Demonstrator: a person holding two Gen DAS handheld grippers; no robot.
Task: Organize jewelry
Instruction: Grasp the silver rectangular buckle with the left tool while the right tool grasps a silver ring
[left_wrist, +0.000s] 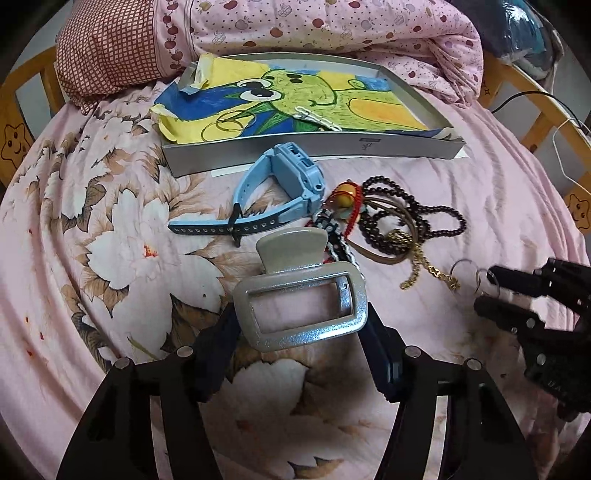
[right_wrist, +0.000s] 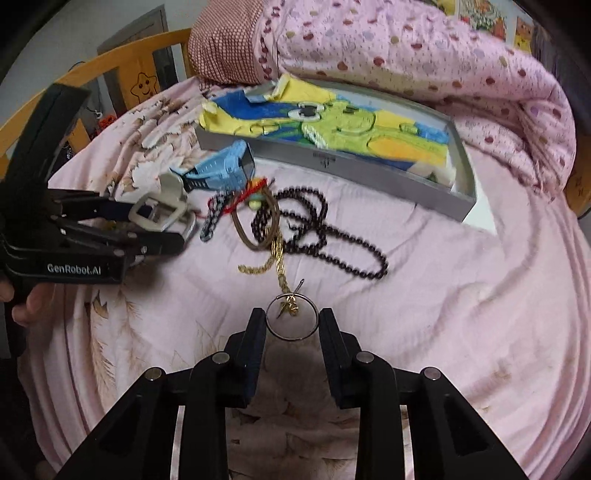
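My left gripper (left_wrist: 299, 321) is shut on a silver-beige hair claw clip (left_wrist: 301, 306), seen also in the right wrist view (right_wrist: 162, 210). My right gripper (right_wrist: 292, 323) holds a thin metal hoop ring (right_wrist: 291, 317) between its fingers, low over the pink sheet; it shows at the right of the left wrist view (left_wrist: 484, 291). A gold chain (right_wrist: 277, 258), a dark bead necklace (left_wrist: 410, 210), a brown band (right_wrist: 258, 229), a red charm cord (left_wrist: 343, 199) and a blue watch (left_wrist: 284, 192) lie in a pile. A grey box tray (left_wrist: 314, 149) holds gold hoops (left_wrist: 225, 123) and a white chain (left_wrist: 314, 118).
The tray is lined with a colourful drawing (left_wrist: 295, 99). A pink quilt (left_wrist: 314, 29) and checked pillow (left_wrist: 103, 48) lie behind it. Wooden bed rails (right_wrist: 122, 62) edge the bed. A cable (left_wrist: 524, 99) runs at the far right.
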